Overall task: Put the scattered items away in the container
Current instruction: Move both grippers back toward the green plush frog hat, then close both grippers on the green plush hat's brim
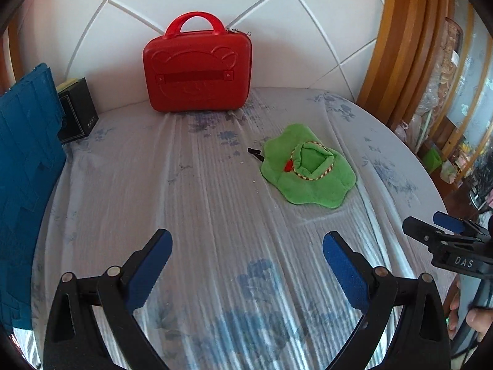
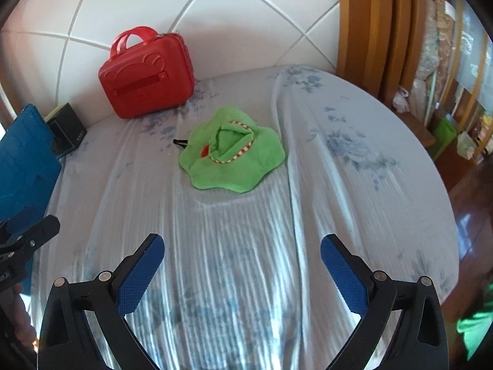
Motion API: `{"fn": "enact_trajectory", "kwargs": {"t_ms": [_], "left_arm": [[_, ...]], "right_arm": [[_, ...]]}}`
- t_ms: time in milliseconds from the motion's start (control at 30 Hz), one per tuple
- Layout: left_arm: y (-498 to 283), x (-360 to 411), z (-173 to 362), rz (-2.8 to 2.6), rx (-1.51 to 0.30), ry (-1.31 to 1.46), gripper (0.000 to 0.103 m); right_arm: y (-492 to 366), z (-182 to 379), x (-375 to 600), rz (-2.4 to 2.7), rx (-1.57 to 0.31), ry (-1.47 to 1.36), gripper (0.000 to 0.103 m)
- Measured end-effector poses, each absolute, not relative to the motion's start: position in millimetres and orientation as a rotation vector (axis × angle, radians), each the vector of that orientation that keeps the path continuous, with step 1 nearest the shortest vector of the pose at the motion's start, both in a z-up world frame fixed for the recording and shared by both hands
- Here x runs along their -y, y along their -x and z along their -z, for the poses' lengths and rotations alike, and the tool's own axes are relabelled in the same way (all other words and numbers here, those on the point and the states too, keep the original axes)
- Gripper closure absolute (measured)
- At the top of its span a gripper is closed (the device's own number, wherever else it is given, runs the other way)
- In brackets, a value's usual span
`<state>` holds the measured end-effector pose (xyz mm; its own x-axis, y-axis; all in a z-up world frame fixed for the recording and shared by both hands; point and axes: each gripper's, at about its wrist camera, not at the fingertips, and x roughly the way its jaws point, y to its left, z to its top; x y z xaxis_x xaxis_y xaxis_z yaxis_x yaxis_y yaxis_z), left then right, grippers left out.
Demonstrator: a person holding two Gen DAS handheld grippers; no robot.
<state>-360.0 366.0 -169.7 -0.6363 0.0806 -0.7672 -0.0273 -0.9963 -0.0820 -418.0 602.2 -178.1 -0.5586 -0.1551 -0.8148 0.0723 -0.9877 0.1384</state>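
Note:
A closed red hard case with a handle stands upright against the white padded headboard. A green plush hat with a striped band lies flat on the pale floral bedsheet, a small black clip at its left edge. My left gripper is open over the sheet, well short of the hat. My right gripper is open too, nearer the bed's front, empty. In the left wrist view the right gripper's fingers reach in from the right.
A blue plastic crate stands at the left edge of the bed, a black box behind it. A wooden frame and cluttered shelves lie to the right. The bed drops off to a wooden floor on the right.

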Motion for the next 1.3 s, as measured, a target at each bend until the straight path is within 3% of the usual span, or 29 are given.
{"fn": "enact_trajectory", "kwargs": {"t_ms": [200,400,467,533,600,667,767,900,967,1033,1100,1200,1300], "left_arm": [[432,-389,218,-2.782,0.194,1.409,0.003],[484,-401,266,-2.782,0.127,1.519,0.003],[491,-399,275,-2.782,0.119,1.541,0.003],[493,-392,280,-2.789,0.121,1.558,0.003],[495,-385,284,-2.796,0.129,1.578,0.003],[496,-375,285,-2.812,0.143,1.603,0.003],[492,-358,280,-2.852,0.192,1.586,0.003],[492,-349,277,-2.857,0.206,1.577,0.003],[493,-351,279,-2.846,0.194,1.576,0.003],[498,-356,281,-2.817,0.206,1.571,0.003],[505,-366,285,-2.789,0.193,1.562,0.003],[523,-387,293,-2.752,0.118,1.567,0.003],[540,-403,298,-2.72,0.058,1.569,0.003]], "right_arm": [[522,224,-614,2.541,0.092,-1.453,0.0],[592,264,-605,2.5,0.013,-1.474,0.002],[616,282,-602,2.485,0.019,-1.504,0.013],[636,300,-601,2.441,0.054,-1.549,0.044],[643,314,-596,2.408,0.054,-1.579,0.053],[630,312,-583,2.355,0.03,-1.52,0.078],[602,316,-558,2.19,0.06,-1.484,0.092],[572,319,-537,2.101,0.079,-1.463,0.093],[571,314,-551,2.16,0.136,-1.465,0.087],[571,310,-569,2.254,0.136,-1.465,0.06],[572,307,-586,2.314,0.136,-1.476,0.053],[573,301,-609,2.373,0.148,-1.487,0.052],[582,294,-618,2.413,0.156,-1.477,0.038]]}}
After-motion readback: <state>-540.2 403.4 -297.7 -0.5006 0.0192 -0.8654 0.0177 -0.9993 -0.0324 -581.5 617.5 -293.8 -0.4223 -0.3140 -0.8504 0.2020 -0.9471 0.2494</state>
